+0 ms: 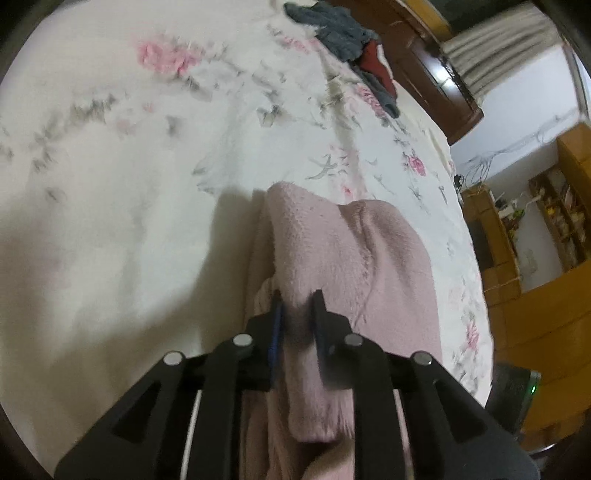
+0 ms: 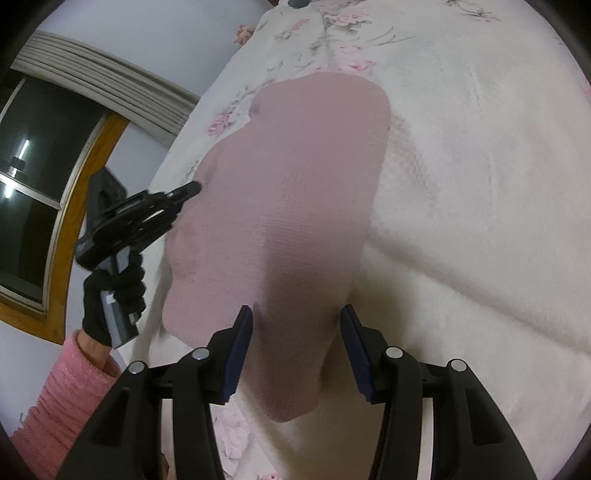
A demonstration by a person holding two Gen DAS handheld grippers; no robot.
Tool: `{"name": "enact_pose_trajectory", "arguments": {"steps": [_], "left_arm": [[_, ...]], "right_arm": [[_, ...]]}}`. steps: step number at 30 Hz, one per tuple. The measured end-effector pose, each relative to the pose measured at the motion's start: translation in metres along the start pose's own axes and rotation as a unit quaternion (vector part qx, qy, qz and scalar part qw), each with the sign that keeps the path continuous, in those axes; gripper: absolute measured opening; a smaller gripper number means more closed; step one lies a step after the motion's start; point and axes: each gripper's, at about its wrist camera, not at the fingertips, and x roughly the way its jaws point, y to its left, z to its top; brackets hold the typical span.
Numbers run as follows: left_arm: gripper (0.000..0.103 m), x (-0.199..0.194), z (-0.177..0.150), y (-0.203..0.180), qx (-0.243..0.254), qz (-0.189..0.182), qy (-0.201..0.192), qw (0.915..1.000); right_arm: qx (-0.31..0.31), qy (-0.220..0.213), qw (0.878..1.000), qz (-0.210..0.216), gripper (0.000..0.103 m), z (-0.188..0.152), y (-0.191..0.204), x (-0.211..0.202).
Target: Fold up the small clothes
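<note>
A pink fleece garment (image 1: 351, 251) lies bunched on the floral bedspread (image 1: 147, 184). My left gripper (image 1: 297, 306) is shut on a raised fold at its near edge, and the cloth drapes down on both sides of the fingers. In the right wrist view the same garment (image 2: 295, 184) stretches away over the bed. My right gripper (image 2: 295, 325) stands open just above its near end, with the cloth passing under the wide gap. The left gripper (image 2: 188, 190) shows at the garment's left edge, held by a hand in a black glove (image 2: 96, 306) with a pink sleeve.
A heap of grey and red clothes (image 1: 343, 33) lies at the far end of the bed by a dark wooden headboard (image 1: 424, 55). Wooden shelves and a cabinet (image 1: 535, 295) stand past the bed's right edge. A dark window (image 2: 29, 184) is beyond the bed's left edge.
</note>
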Motion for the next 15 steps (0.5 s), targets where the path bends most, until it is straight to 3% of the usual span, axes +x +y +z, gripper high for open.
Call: {"name": "enact_pose_trajectory", "arguments": {"steps": [5,8,11,15], "left_arm": [[0.016,-0.043,-0.038,-0.043,0.094,0.015,-0.032,0.995],[0.017,-0.042,-0.063,-0.063,0.147,0.042,-0.021,0.9881],[0.017,-0.022,-0.075,-0.057,0.156,0.072,0.016,0.985],[0.017,0.001,-0.077,-0.024,0.112,0.077,0.053,0.9893]], "right_arm": [[0.009,0.009,1.0,0.009,0.051,-0.006,-0.006,-0.001],[0.012,0.015,1.0,0.008,0.051,-0.01,-0.008,0.005],[0.02,0.019,1.0,-0.006,0.05,-0.014,-0.011,0.012],[0.015,0.023,0.999,-0.027,0.051,-0.015,-0.016,0.018]]}}
